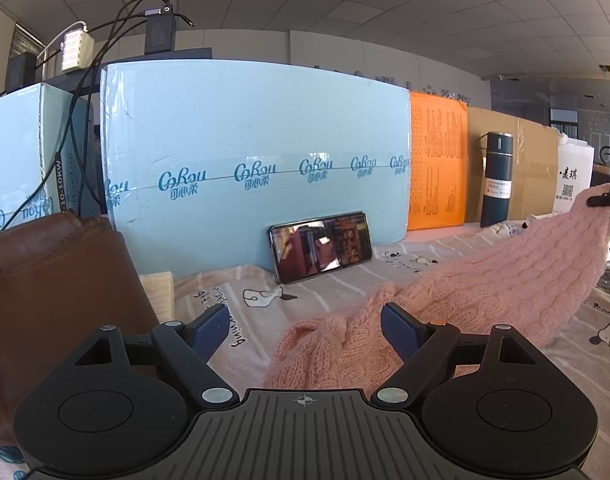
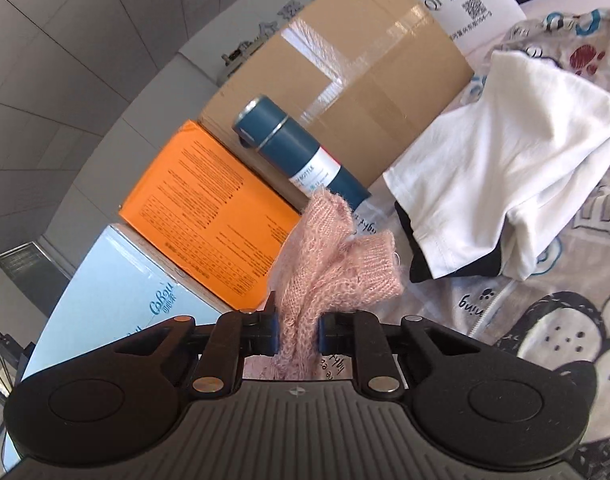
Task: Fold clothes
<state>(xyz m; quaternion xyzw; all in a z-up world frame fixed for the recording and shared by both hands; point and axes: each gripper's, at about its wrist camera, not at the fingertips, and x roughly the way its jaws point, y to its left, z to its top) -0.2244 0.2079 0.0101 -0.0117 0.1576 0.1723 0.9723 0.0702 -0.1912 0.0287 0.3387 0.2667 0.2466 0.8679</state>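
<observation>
Pink knit sweater [image 1: 485,276] stretches lengthwise from the right gripper [image 2: 299,334], clamped on one end, toward the wide-open left gripper [image 1: 305,332], which straddles its near end.

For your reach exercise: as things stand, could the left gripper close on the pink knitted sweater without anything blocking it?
Probably yes. The left gripper is open and the pink knitted sweater already lies bunched between its fingers, with nothing in between. The right gripper holds the far end lifted.

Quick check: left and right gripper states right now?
Left gripper: open, holding nothing; pink cable-knit sweater lies between its fingers.
Right gripper: shut on the sweater's edge.
</observation>
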